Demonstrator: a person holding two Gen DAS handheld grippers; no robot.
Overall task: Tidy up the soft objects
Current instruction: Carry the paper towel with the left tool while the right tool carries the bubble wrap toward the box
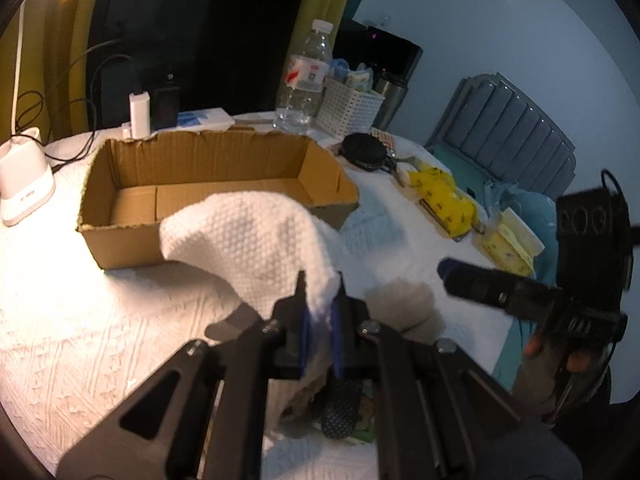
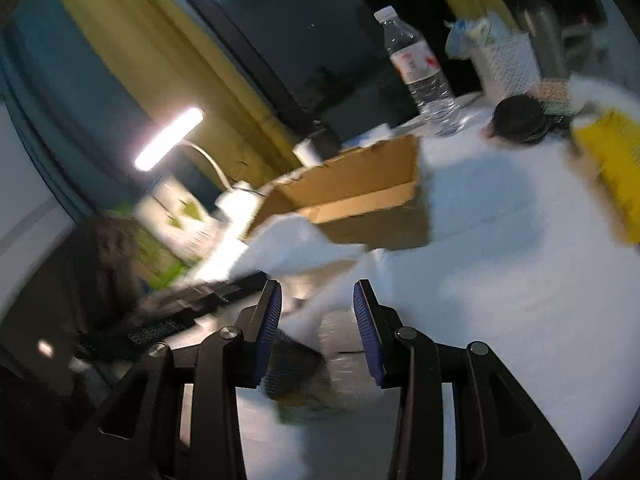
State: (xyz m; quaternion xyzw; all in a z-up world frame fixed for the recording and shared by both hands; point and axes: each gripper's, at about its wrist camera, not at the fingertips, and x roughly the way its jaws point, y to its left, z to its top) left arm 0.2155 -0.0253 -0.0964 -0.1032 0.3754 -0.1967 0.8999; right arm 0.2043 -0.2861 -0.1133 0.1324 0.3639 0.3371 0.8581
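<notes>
Left gripper [image 1: 319, 296] pinching white textured cloth [image 1: 248, 236], long axis arching far-left toward cardboard box [image 1: 120, 168], right gripper [image 2: 317, 312] spread apart, holding nothing.

clutter at the back of the counter [image 1: 60, 340]
a water bottle [image 1: 305, 76] stands beside a white basket [image 1: 349, 109]; a lit lamp [image 2: 168, 139] stands far left.

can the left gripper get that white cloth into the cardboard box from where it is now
Probably yes. The left gripper has its jaws shut on the white cloth, and the cardboard box sits straight ahead, open-topped and apparently empty. The right gripper is off to the side, not between them.
</notes>
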